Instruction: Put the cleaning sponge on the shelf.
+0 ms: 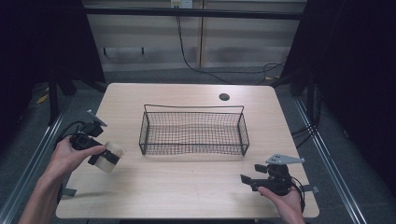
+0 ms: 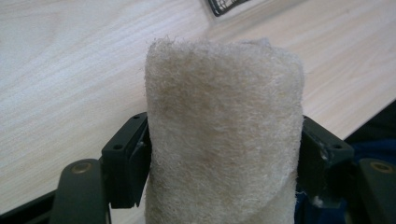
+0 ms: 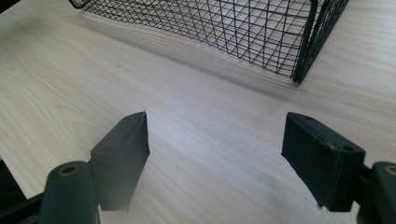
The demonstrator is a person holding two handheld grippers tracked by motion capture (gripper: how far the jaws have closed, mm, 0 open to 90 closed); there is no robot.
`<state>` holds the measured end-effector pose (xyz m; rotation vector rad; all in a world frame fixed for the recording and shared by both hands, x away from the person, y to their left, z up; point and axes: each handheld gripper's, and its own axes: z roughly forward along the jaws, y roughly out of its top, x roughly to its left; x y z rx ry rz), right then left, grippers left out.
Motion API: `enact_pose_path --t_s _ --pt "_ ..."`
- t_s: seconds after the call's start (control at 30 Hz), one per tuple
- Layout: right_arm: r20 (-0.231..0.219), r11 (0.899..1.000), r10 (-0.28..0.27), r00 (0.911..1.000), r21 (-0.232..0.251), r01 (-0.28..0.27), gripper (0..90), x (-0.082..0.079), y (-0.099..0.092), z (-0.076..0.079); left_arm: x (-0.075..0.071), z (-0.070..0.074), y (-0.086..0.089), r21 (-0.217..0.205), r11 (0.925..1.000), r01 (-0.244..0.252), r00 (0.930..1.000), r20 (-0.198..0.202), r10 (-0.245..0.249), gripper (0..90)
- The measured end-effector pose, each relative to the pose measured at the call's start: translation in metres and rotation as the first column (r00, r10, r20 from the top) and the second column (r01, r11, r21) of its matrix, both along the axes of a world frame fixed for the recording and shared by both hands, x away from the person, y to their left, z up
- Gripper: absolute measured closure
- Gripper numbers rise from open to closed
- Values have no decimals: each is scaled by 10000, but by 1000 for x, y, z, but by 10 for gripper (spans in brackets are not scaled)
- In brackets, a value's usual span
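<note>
Dark curtains close off both sides of the frame; pale wall panels and a loose cable run along the top. Wooden table fills the middle of the high view, with a small round hole near its upper right.

Wire basket sits at centre frame, black mesh, nothing in it.

Left of the basket, lower left of the frame: left gripper holds a felt roll, beige and fuzzy. In the left gripper view the roll stands between the two black jaws, both pads pressed into its sides, clamped firm. It looks lifted clear of the tabletop and tilted toward the basket.

Lower right of the frame: right gripper rests low over the table, grey plate on top. In the right gripper view its jaws stand wide apart with bare wood between them, holding nothing; the basket corner shows at upper right.

Step in hand, as I judge it: carrying the roll over to the basket. Next move calls for raising it over the near rim, moving right, then releasing inside.

Pose: left forearm enters from the bottom left corner, wrist angled inward, hand wrapped round the gripper body. Right hand cups its gripper from below, pointing left.
</note>
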<state>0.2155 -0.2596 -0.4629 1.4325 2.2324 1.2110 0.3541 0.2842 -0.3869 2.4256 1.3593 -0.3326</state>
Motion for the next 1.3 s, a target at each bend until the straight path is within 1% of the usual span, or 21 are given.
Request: enact_pose_path --t_s 0.07,0.17,0.27,0.43,0.57,0.6,0.67,0.7,0.8,0.83,0.87,0.9,0.97,1.03,1.07,1.1,1.13,1.2,1.23,1.27,1.3 --pt "-12 10000 -1 10000 -5 1 228 0 0 0 0 3 -1 41 9998 213 9998 -44 -213 289" --pt "1 10000 6 10000 -12 -6 228 0 0 0 0 6 -2 142 9996 233 9997 -39 -233 289" --pt "-10 10000 -9 10000 -7 9 228 0 0 0 0 11 -3 189 9990 407 9992 -68 -405 288" --pt "-6 10000 17 10000 -6 -17 228 0 0 0 0 18 -5 134 9978 650 9978 -98 -649 288" --pt "35 10000 45 10000 36 -45 224 0 0 0 1 25 -9 191 9957 905 9959 -41 -904 288" --pt "81 10000 2 10000 81 -2 222 0 0 1 0 27 -10 116 9947 1018 9948 -88 -1017 288" --pt "244 9999 -11 9997 156 7 217 -1 0 3 1 31 -12 35 9934 1147 9934 -9 -1147 288" --pt "323 9998 6 9995 177 -12 215 -1 0 3 0 33 -12 -3 9936 1130 9936 31 -1130 288" --pt "362 9998 26 9993 177 -32 210 -1 0 3 1 38 -14 -29 9927 1208 9926 114 -1207 288" --pt "336 9998 25 9994 180 -31 205 -1 0 3 1 40 -15 -157 9936 1116 9937 157 -1114 288" --pt "295 9998 21 9996 185 -26 202 -1 0 3 1 42 -16 -175 9936 1111 9936 213 -1108 288" --pt "295 9998 32 9996 189 -38 202 -1 0 3 1 44 -17 -225 9928 1177 9929 194 -1172 289" --pt "286 9998 36 9996 171 -41 202 -1 1 3 2 47 -20 -427 9922 1174 9928 295 -1163 289" --pt "287 9998 23 9996 176 -28 201 -1 1 3 3 50 -22 -514 9907 1258 9918 299 -1243 288" --pt "284 9998 26 9996 178 -31 201 -1 1 3 3 51 -24 -646 9914 1136 9932 312 -1118 289" --pt "286 9998 30 9996 185 -36 201 -1 1 3 4 53 -25 -603 9903 1252 9918 327 -1234 289" --pt "281 9998 31 9996 184 -36 201 -1 1 3 4 54 -26 -623 9913 1161 9928 386 -1138 288" --pt "277 9998 35 9996 177 -39 201 -1 1 3 6 57 -28 -703 9900 1224 9920 398 -1198 288" --pt "265 9998 50 9996 174 -55 201 -1 1 3 6 58 -30 -790 9912 1062 9939 397 -1033 288" --pt "253 9998 59 9997 165 -63 201 -1 1 3 8 59 -30 -679 9890 1313 9908 416 -1286 288" --pt "255 9998 83 9996 167 -87 201 -1 1 3 8 60 -31 -719 9889 1304 9910 415 -1276 288"
